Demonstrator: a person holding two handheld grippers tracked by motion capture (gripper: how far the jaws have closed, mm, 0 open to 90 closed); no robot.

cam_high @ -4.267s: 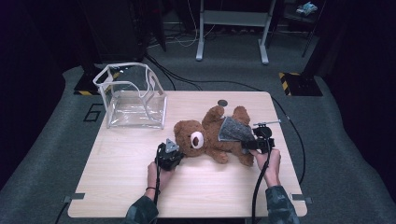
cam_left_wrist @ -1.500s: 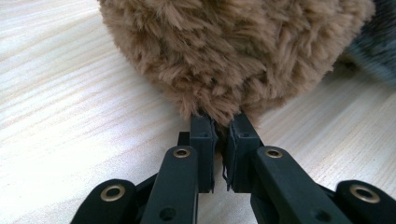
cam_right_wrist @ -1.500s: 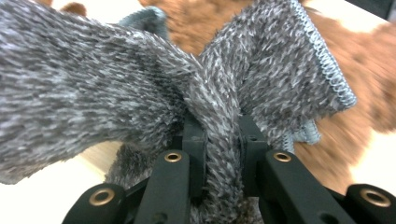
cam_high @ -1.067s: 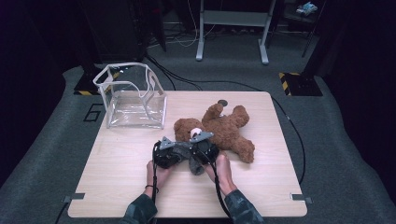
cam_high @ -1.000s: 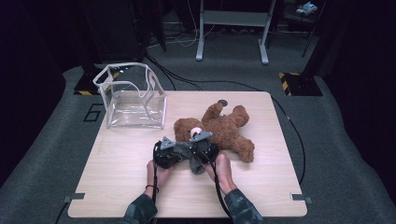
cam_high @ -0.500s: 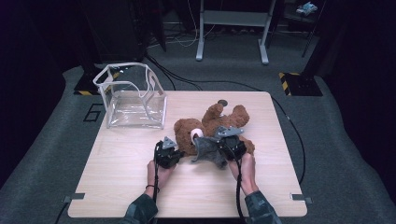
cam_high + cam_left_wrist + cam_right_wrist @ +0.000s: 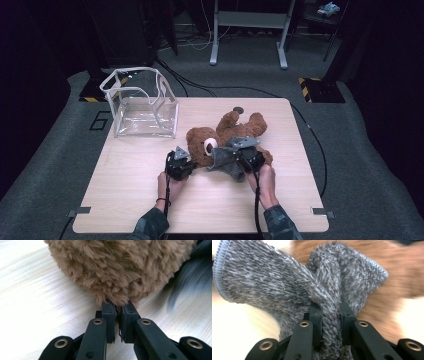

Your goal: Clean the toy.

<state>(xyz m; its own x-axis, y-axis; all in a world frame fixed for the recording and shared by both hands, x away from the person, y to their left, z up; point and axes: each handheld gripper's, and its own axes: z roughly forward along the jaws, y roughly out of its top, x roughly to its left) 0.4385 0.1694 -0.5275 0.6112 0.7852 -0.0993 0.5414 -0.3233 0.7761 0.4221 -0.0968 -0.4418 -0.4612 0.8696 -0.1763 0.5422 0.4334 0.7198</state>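
Note:
A brown teddy bear (image 7: 248,128) lies on its back across the middle of the wooden table (image 7: 140,205), head toward the left. My left gripper (image 7: 186,163) sits at the bear's head, shut on a tuft of its fur. In the left gripper view the jaws (image 7: 117,312) pinch the lower edge of the furry head (image 7: 120,267). My right gripper (image 7: 241,158) is over the bear's body, shut on a grey knitted cloth (image 7: 223,160). In the right gripper view a fold of that cloth (image 7: 287,282) is squeezed in my right gripper (image 7: 330,312), with blurred brown fur (image 7: 402,272) behind.
A clear plastic box with a white frame (image 7: 142,105) stands open-topped at the table's back left corner. A small dark disc (image 7: 238,109) lies near the back edge, by the bear's foot. Cables run over the grey floor behind and to the right.
The right hand has carried the grey cloth to the right, from beside the left gripper to over the bear's body. The left gripper has stayed at the bear's head.

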